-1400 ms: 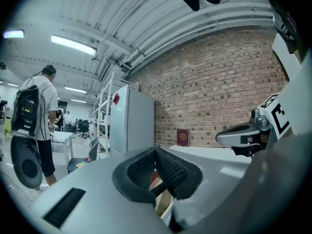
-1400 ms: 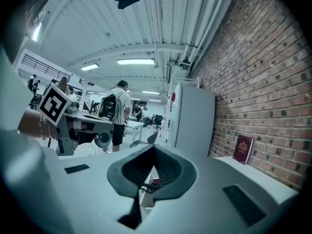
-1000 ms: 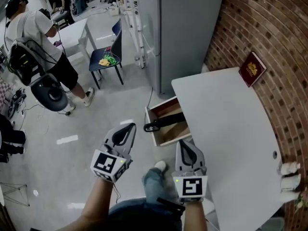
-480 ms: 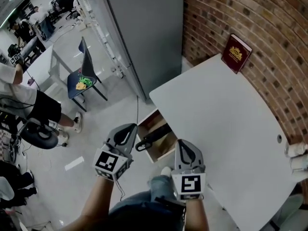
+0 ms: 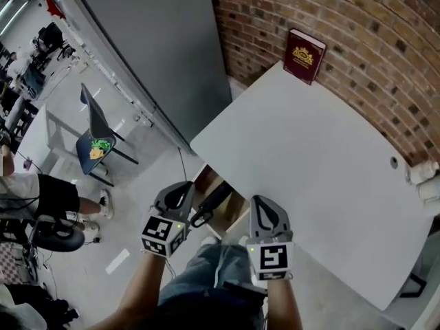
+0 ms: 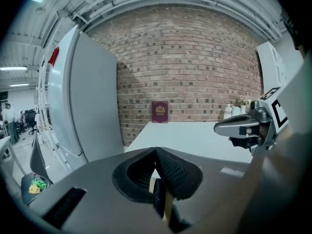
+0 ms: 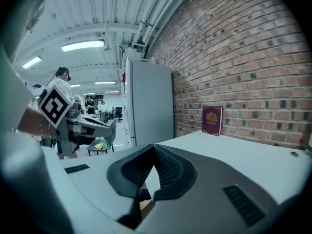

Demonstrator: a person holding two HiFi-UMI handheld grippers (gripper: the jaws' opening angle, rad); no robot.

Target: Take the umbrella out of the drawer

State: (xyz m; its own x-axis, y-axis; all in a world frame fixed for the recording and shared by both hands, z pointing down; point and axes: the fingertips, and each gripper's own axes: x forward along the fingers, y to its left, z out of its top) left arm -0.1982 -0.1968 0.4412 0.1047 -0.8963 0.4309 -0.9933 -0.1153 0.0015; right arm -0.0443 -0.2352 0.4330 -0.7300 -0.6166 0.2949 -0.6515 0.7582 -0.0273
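Note:
A black folded umbrella (image 5: 210, 204) lies in the open wooden drawer (image 5: 206, 181) under the near-left edge of the white table (image 5: 309, 150). My left gripper (image 5: 183, 187) hovers just left of the drawer, jaws shut and empty. My right gripper (image 5: 264, 201) is over the table's edge, to the right of the drawer, also shut and empty. In the left gripper view the shut jaw tips (image 6: 156, 150) meet, with a dark sliver of umbrella (image 6: 159, 202) below them. The right gripper view shows its shut tips (image 7: 154, 146) above the table edge.
A dark red book (image 5: 304, 55) leans on the brick wall (image 5: 385, 40) at the table's far side. A tall grey cabinet (image 5: 158, 53) stands left of the table. A chair (image 5: 96, 139) and a person (image 5: 41, 194) are further left. White bottles (image 5: 426, 174) sit at the table's right end.
Both grippers have moved forward and down toward the drawer. The drawer and umbrella now lie between them, and the table fills more of the head view.

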